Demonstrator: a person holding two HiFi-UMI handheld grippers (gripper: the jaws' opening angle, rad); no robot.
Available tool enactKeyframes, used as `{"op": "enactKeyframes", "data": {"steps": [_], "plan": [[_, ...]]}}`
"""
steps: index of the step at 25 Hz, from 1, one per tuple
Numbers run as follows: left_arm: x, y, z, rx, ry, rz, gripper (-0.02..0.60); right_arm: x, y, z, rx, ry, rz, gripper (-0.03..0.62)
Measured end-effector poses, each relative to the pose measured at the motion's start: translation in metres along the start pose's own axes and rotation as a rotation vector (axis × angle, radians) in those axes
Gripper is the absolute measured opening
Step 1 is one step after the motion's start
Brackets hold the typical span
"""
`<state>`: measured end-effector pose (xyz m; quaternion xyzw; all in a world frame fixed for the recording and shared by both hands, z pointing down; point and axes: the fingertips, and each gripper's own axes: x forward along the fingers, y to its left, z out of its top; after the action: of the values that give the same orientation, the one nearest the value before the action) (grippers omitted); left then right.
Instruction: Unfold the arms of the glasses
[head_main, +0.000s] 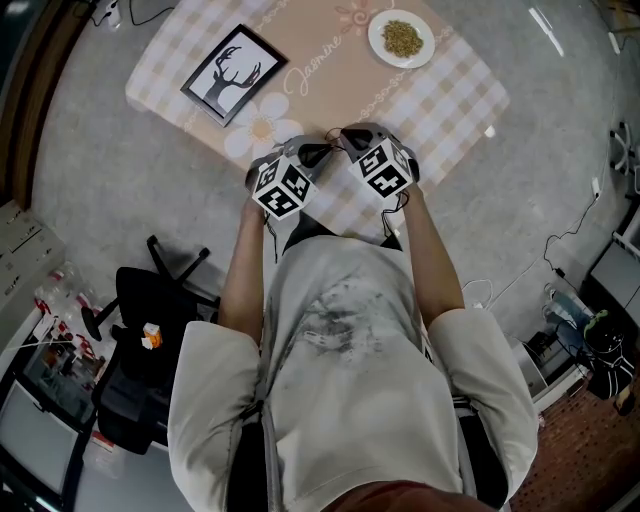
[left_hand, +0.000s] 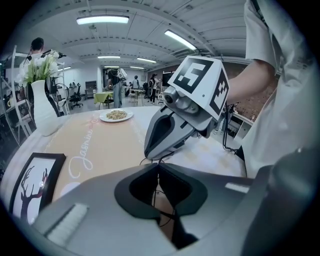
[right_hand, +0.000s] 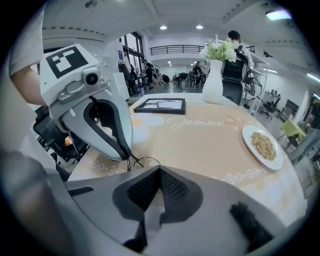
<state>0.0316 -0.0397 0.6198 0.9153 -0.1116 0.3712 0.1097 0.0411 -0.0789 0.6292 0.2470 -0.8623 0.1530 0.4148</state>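
Observation:
The glasses (right_hand: 144, 160) are thin dark wire, held low over the table's near edge between the two grippers. In the right gripper view a wire loop runs from the left gripper's tips to my own jaws. My left gripper (left_hand: 157, 166) is shut, with glasses wire (left_hand: 160, 199) showing in the slit between its jaws. My right gripper (right_hand: 160, 170) is shut too, its tips meeting the wire. In the head view the left gripper (head_main: 316, 152) and right gripper (head_main: 348, 137) nearly touch tip to tip, with the glasses (head_main: 332, 144) a small dark shape between them. The lenses are hard to make out.
A checked tablecloth (head_main: 445, 95) covers the table. On it lie a framed deer picture (head_main: 233, 73), a plate of food (head_main: 401, 38) and a white vase of flowers (right_hand: 214, 80). A black office chair (head_main: 150, 310) stands on the floor to my left.

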Motion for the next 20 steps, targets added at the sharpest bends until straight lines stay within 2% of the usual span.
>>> {"op": "enactKeyframes", "data": {"steps": [20], "plan": [[-0.021, -0.007, 0.008, -0.001, -0.044, 0.037, 0.021, 0.000, 0.000, 0.000, -0.009, 0.006, -0.010, 0.015]]}}
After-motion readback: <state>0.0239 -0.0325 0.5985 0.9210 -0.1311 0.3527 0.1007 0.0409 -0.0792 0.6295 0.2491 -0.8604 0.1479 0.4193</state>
